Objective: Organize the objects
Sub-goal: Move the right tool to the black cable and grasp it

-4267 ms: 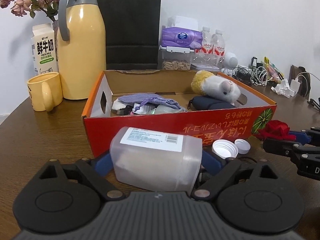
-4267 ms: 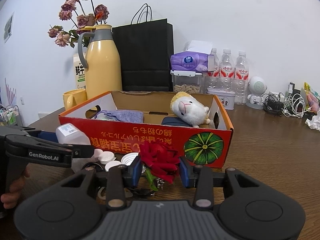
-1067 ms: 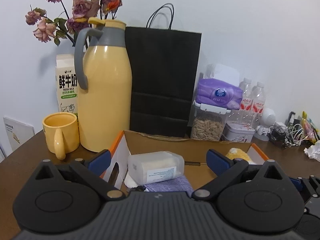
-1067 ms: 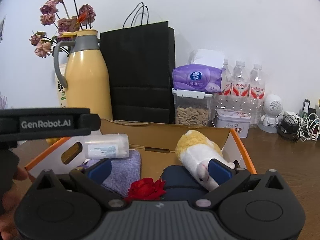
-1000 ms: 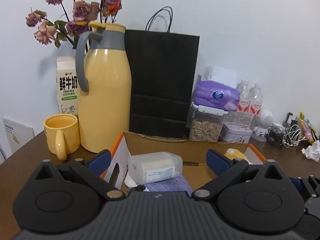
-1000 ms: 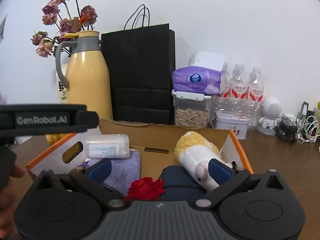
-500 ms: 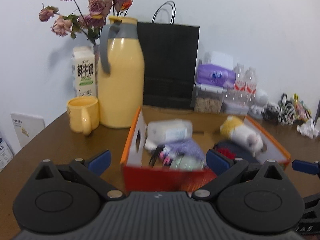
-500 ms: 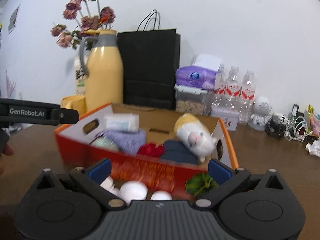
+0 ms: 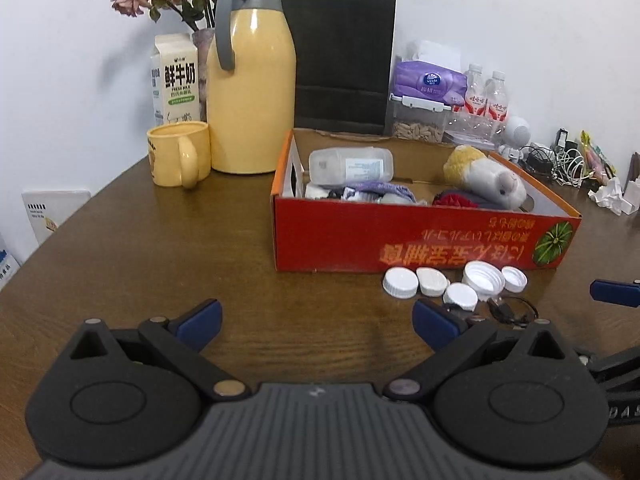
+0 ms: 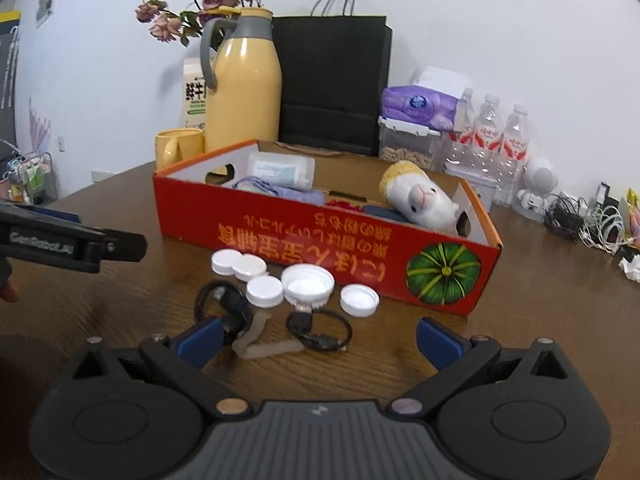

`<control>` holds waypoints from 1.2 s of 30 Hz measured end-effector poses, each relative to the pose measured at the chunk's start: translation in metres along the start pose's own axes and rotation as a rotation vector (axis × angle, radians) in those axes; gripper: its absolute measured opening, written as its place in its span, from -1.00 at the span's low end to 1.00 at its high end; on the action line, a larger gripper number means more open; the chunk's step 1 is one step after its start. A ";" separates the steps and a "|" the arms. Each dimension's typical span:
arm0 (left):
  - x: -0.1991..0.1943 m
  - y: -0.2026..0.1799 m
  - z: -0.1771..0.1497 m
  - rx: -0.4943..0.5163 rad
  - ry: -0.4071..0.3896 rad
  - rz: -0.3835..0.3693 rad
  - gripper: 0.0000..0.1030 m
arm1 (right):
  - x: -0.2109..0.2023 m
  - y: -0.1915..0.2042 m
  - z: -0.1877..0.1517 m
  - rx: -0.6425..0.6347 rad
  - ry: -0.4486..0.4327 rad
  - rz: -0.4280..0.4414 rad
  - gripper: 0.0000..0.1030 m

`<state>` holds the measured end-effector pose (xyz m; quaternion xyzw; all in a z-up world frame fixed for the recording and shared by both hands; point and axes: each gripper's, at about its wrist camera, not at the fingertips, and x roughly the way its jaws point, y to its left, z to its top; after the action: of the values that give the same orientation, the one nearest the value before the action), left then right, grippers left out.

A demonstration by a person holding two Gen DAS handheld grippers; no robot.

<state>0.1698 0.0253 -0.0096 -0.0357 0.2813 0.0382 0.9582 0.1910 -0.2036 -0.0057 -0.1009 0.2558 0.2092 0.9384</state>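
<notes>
The red cardboard box [image 9: 400,240] [image 10: 320,240] stands on the brown table. Inside lie a clear plastic container [image 9: 350,165] [image 10: 280,170], a purple cloth pouch [image 9: 376,188], a red rose [image 9: 452,200] and a plush toy [image 9: 486,178] [image 10: 420,196]. Several white caps [image 9: 452,282] [image 10: 308,280] and black cables [image 10: 320,332] sit in front of the box. My left gripper [image 9: 316,320] is open over bare table, left of the caps. My right gripper [image 10: 319,340] is open just short of the cables, holding nothing.
Behind the box stand a yellow thermos [image 9: 250,80], yellow mug [image 9: 180,156], milk carton [image 9: 176,80], black paper bag [image 9: 344,60], tissue pack [image 9: 430,82] and water bottles [image 10: 504,136]. Tangled chargers [image 9: 560,164] lie far right. The left gripper's body [image 10: 72,242] shows in the right wrist view.
Both grippers have pulled back from over the box to the near side of the table, staying open. The container and the rose stay in the box.
</notes>
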 end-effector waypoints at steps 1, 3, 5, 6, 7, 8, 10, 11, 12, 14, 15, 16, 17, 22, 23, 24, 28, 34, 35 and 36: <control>0.000 0.000 -0.002 0.001 0.001 0.000 1.00 | 0.001 -0.001 -0.001 0.004 0.001 -0.008 1.00; 0.002 0.001 -0.004 0.000 0.005 0.002 1.00 | 0.001 -0.004 -0.002 0.018 0.002 -0.025 0.99; 0.002 0.004 -0.005 -0.010 0.006 -0.005 1.00 | 0.003 -0.006 -0.002 0.033 0.006 -0.037 0.96; 0.002 0.004 -0.005 -0.015 0.004 -0.010 1.00 | 0.005 -0.007 -0.002 0.037 0.011 -0.038 0.90; 0.002 0.005 -0.004 -0.018 0.003 -0.012 1.00 | 0.006 -0.008 -0.002 0.039 0.018 -0.036 0.84; 0.003 0.005 -0.005 -0.019 0.003 -0.014 1.00 | 0.008 -0.008 -0.002 0.041 0.025 -0.034 0.75; 0.004 0.005 -0.005 -0.021 0.010 -0.016 1.00 | 0.013 -0.010 0.000 0.044 0.040 -0.021 0.70; 0.005 0.005 -0.006 -0.023 0.013 -0.017 1.00 | 0.015 -0.012 0.002 0.045 0.046 -0.014 0.60; 0.006 0.006 -0.006 -0.025 0.016 -0.020 1.00 | 0.018 -0.013 0.003 0.046 0.053 -0.010 0.45; 0.006 0.007 -0.006 -0.030 0.020 -0.024 1.00 | 0.025 -0.016 0.007 0.051 0.074 0.006 0.36; 0.007 0.007 -0.006 -0.032 0.023 -0.024 1.00 | 0.030 -0.018 0.008 0.056 0.088 0.016 0.34; 0.008 0.008 -0.006 -0.035 0.026 -0.026 1.00 | 0.034 -0.019 0.009 0.059 0.099 0.023 0.34; 0.008 0.008 -0.006 -0.038 0.029 -0.027 1.00 | 0.037 -0.019 0.009 0.061 0.107 0.029 0.33; 0.013 0.008 -0.007 -0.035 0.051 -0.029 1.00 | 0.045 -0.021 0.008 0.084 0.118 0.059 0.22; 0.013 0.008 -0.007 -0.033 0.052 -0.029 1.00 | 0.045 -0.021 0.008 0.083 0.113 0.061 0.14; 0.013 0.008 -0.007 -0.033 0.051 -0.029 1.00 | 0.045 -0.020 0.008 0.080 0.110 0.064 0.07; 0.014 0.007 -0.008 -0.035 0.056 -0.025 1.00 | 0.043 -0.017 0.007 0.062 0.097 0.093 -0.19; 0.014 0.006 -0.008 -0.031 0.060 -0.023 1.00 | 0.039 -0.016 0.007 0.067 0.082 0.091 -0.29; 0.015 0.006 -0.008 -0.032 0.062 -0.022 1.00 | 0.039 -0.016 0.007 0.067 0.078 0.088 -0.33; 0.015 0.006 -0.008 -0.032 0.064 -0.021 1.00 | 0.038 -0.016 0.007 0.068 0.074 0.085 -0.34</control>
<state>0.1773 0.0311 -0.0248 -0.0551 0.3107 0.0314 0.9484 0.2310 -0.2024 -0.0181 -0.0657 0.3015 0.2361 0.9214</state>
